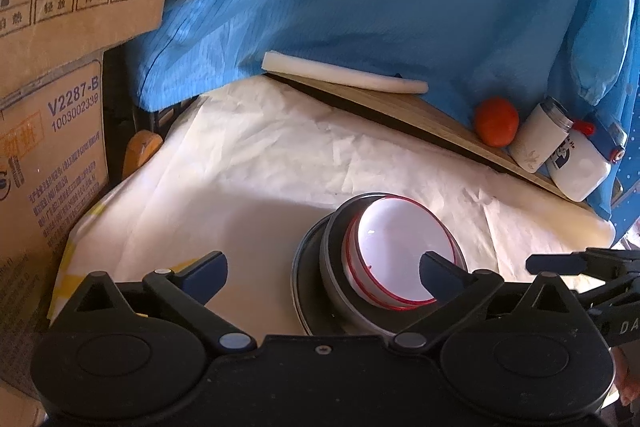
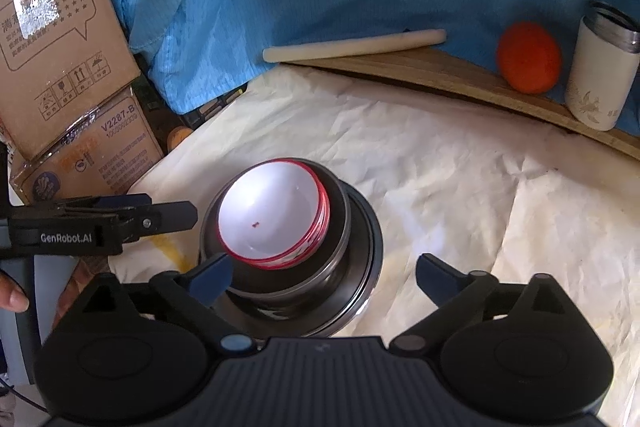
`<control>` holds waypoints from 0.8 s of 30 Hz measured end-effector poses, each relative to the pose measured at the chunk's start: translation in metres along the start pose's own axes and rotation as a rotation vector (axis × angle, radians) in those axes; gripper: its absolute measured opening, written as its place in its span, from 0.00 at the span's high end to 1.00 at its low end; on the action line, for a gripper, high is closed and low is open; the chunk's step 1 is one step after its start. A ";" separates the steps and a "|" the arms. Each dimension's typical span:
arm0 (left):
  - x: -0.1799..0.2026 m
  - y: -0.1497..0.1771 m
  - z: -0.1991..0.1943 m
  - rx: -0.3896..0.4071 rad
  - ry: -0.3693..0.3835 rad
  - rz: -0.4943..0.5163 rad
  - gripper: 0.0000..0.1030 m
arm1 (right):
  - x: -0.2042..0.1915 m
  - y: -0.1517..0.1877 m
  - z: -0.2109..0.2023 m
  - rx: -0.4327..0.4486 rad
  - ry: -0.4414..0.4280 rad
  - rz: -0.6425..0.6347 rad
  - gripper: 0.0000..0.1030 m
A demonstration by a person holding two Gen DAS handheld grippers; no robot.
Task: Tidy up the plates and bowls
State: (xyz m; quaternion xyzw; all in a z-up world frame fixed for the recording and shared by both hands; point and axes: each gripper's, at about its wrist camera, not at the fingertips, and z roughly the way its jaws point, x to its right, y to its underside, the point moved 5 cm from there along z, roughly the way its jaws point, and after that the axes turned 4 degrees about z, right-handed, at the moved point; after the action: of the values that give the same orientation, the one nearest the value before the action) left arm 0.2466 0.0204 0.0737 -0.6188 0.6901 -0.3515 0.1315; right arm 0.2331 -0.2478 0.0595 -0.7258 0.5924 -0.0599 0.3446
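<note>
Stack: white bowl [image 2: 272,215] nesting in metal bowl [image 2: 340,227] on plate [image 2: 370,251] | left gripper [image 1: 324,271], right gripper [image 2: 324,273] standing wide, holding nothing | withdrawing straight, avoiding rim contact.

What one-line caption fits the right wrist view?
Open right claw above a red-rimmed white bowl nested in a metal bowl on a plate.

Bright daylight, glare inside white bowl [image 1: 404,251] (fisheye edges bent), sharp focus.
</note>
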 end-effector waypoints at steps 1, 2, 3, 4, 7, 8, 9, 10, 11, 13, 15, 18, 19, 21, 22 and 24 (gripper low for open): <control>0.001 0.000 -0.001 0.004 -0.003 0.006 0.01 | 0.000 0.000 -0.001 0.003 0.003 -0.003 0.01; 0.001 0.000 -0.001 0.007 -0.005 0.011 0.01 | 0.000 0.000 -0.002 0.006 0.004 -0.004 0.01; 0.002 0.000 -0.002 0.011 -0.007 0.015 0.01 | 0.000 0.000 -0.002 0.006 0.004 -0.004 0.01; 0.002 -0.001 -0.002 0.014 -0.009 0.019 0.01 | -0.001 0.000 -0.002 0.005 0.003 -0.005 0.01; 0.003 -0.001 -0.003 0.019 -0.012 0.027 0.01 | -0.001 0.000 -0.002 0.005 0.008 -0.011 0.00; 0.003 -0.001 -0.003 0.022 -0.014 0.030 0.01 | -0.001 0.000 -0.002 0.005 0.012 -0.013 0.00; 0.003 -0.001 -0.004 0.028 -0.015 0.036 0.01 | -0.001 0.000 -0.002 0.004 0.015 -0.015 0.00; 0.003 -0.001 -0.005 0.039 -0.017 0.048 0.01 | -0.001 0.001 -0.002 0.003 0.016 -0.015 0.00; 0.004 0.000 -0.006 0.049 -0.022 0.060 0.01 | -0.001 0.001 -0.002 0.003 0.016 -0.016 0.00; 0.005 0.000 -0.007 0.066 -0.036 0.086 0.01 | -0.001 0.001 -0.002 0.004 0.020 -0.019 0.00; 0.006 0.000 -0.008 0.083 -0.036 0.096 0.01 | -0.001 0.001 -0.002 0.010 0.021 -0.022 0.00; 0.006 0.001 -0.009 0.110 -0.026 0.096 0.01 | 0.000 0.002 -0.002 0.015 0.016 -0.022 0.00; 0.007 0.001 -0.009 0.118 -0.028 0.101 0.01 | 0.000 0.002 -0.003 0.019 0.019 -0.022 0.00; 0.007 0.001 -0.012 0.143 -0.033 0.104 0.01 | 0.001 0.002 -0.004 0.041 0.029 -0.032 0.00; 0.008 0.001 -0.013 0.152 -0.036 0.104 0.01 | 0.001 0.002 -0.005 0.051 0.036 -0.038 0.00; 0.008 0.001 -0.015 0.173 -0.037 0.103 0.01 | 0.002 0.001 -0.006 0.071 0.046 -0.041 0.00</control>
State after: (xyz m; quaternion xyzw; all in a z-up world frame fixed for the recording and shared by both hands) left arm 0.2348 0.0173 0.0862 -0.5750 0.6857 -0.3911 0.2149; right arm 0.2297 -0.2525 0.0624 -0.7234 0.5827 -0.1046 0.3553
